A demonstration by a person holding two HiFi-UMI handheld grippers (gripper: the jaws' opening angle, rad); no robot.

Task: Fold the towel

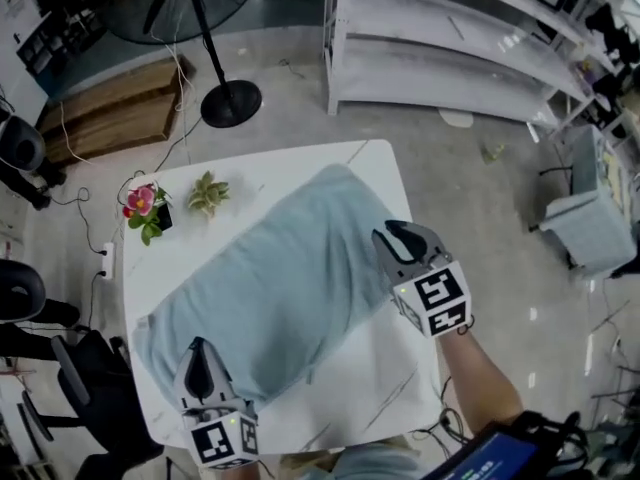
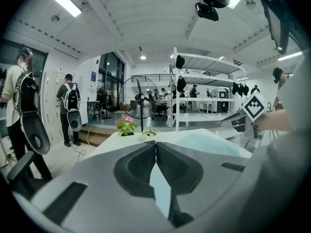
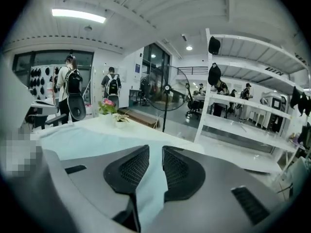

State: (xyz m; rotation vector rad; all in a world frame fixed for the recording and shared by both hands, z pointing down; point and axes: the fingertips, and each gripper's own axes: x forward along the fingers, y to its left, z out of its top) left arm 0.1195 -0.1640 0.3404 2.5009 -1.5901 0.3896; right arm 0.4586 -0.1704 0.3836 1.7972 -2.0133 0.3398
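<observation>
- Head view shows a pale blue towel (image 1: 270, 288) on a white table (image 1: 365, 163). It runs slantwise from the left gripper (image 1: 198, 348) across to the right gripper (image 1: 392, 233). Each gripper sits at one end of the towel's near long edge.
- Left gripper view has the jaws closed tip to tip, with a strip of towel cloth pinched in the slot behind the tips. The rest of the towel spreads ahead of this gripper and off to its right. I judge that it holds this corner so the edges line up as the cloth is laid down.
- Right gripper view has the jaws standing a narrow way apart. Cloth lies in the gap, but it looks loose rather than squeezed, and the towel stretches ahead and to this gripper's left. That looks like a corner being let go once it rests on the table.
- Both grippers are low over the table and tip slightly downward, which suits setting a folded edge flat.
- Potted flowers (image 1: 143, 208) and a small plant (image 1: 208, 193) stand ahead of the left gripper, just beyond the towel's far edge and clear of the cloth.
- The towel looks plump and doubled, so probably one fold is down and another remains.
</observation>
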